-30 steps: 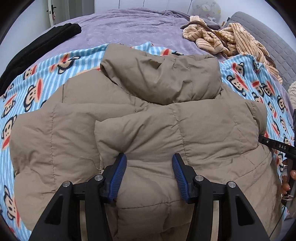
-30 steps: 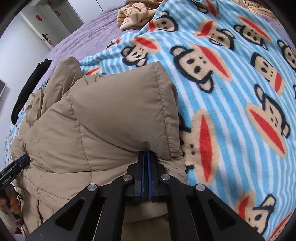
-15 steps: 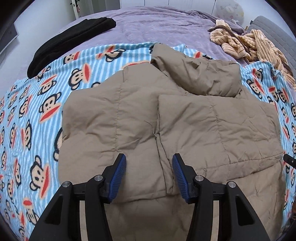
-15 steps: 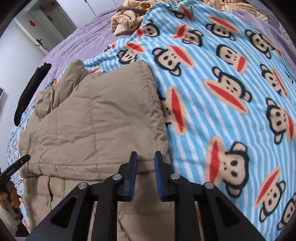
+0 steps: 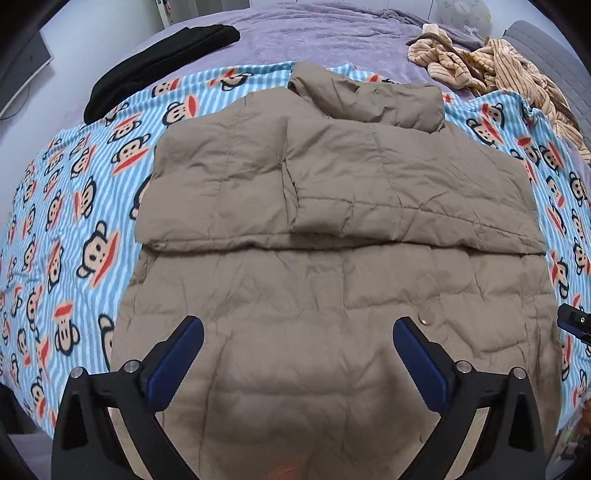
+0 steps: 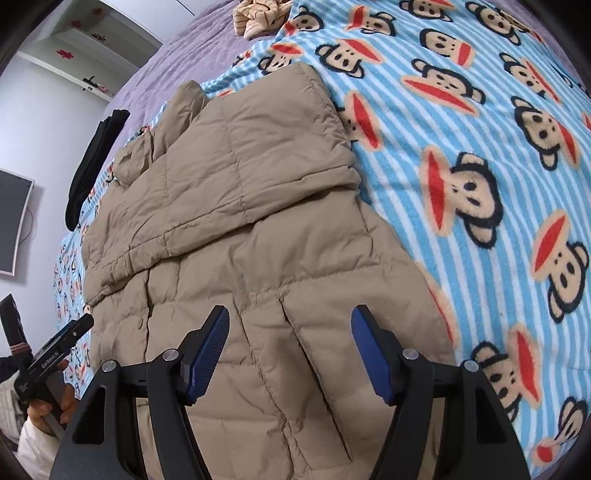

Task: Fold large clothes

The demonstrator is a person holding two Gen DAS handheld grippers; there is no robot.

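The left gripper [image 5: 297, 343], black-framed with blue ribbed pads, points steeply down over the tan quilted puffer jacket [image 5: 332, 206], jaws opening wide with nothing pinched. The right gripper [image 6: 290, 334], same build, hangs above the jacket's right edge, jaws opening, clasping nothing.

Two wrist cams, both looking steeply down past own claw onto bed.
L cam: above left claw [image 5: 297, 349], near, facing along tan coat [image 5: 332, 229] twd purple bedspread [image 5: 332, 33] beyond. R cam: above right claw [image 6: 290, 334], near coat's right edge, monkey blanket [image 6: 480, 147] right of claw. Shared: coat, blanket, black garment [image 5: 162, 62].
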